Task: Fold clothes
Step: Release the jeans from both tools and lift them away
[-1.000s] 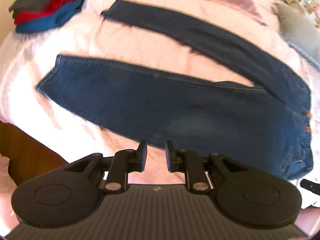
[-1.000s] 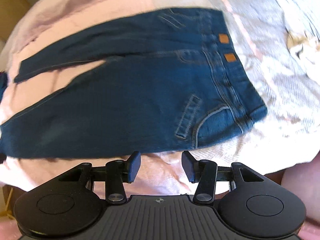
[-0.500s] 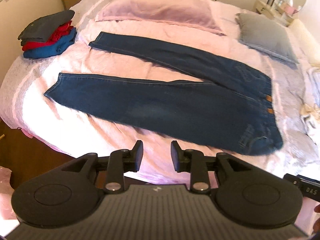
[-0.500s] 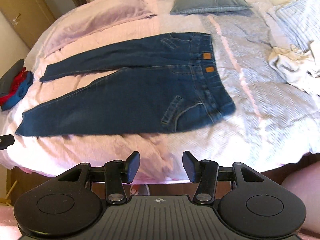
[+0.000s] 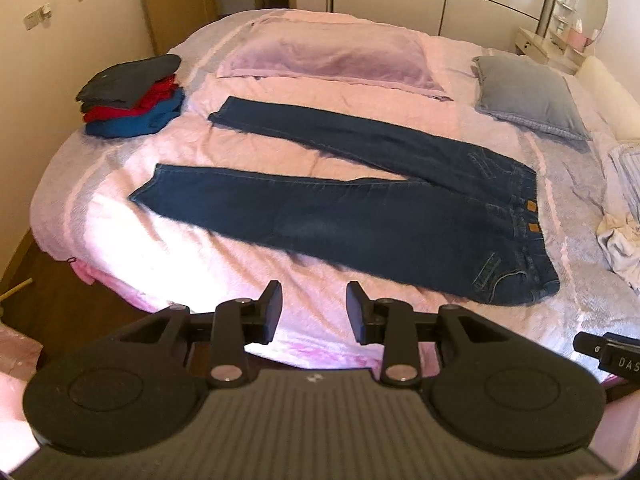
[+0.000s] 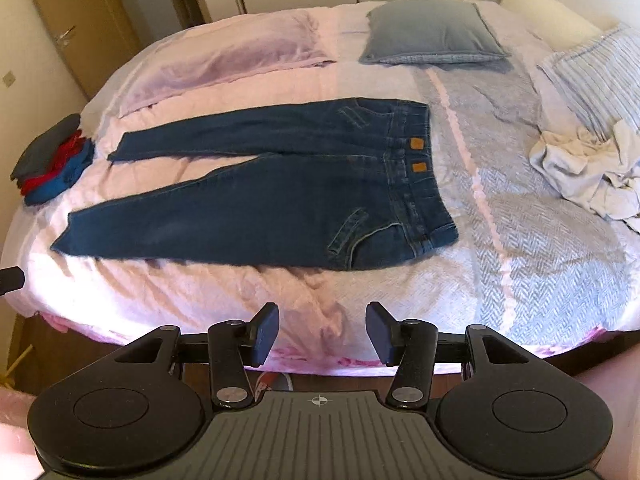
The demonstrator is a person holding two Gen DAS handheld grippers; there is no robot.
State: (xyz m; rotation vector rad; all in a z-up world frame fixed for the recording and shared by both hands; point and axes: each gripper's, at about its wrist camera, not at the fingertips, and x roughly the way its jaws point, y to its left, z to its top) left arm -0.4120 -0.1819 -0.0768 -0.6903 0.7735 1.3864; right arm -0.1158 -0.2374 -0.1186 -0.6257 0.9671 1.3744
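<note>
Dark blue jeans (image 5: 360,216) (image 6: 280,184) lie flat on the bed (image 5: 200,264), legs spread toward the left, waistband with two tan patches at the right. My left gripper (image 5: 314,306) hangs above the bed's near edge, well short of the jeans; its jaws are opening and nothing is between them. My right gripper (image 6: 323,328) also hovers over the near edge, below the jeans' seat, open and empty. A stack of folded clothes (image 5: 132,96) (image 6: 52,160), grey over red over blue, sits at the bed's left edge.
A lilac pillow (image 5: 332,56) and a grey-blue cushion (image 5: 524,92) lie at the head of the bed. A crumpled pale garment (image 6: 588,164) lies at the right. A striped pillow (image 6: 600,72) is beyond it. Dark wooden floor (image 5: 60,300) shows below the bed edge.
Both grippers have pulled back and risen away from the jeans, so the whole bed now shows. The left jaws have widened. The jeans lie as before.
</note>
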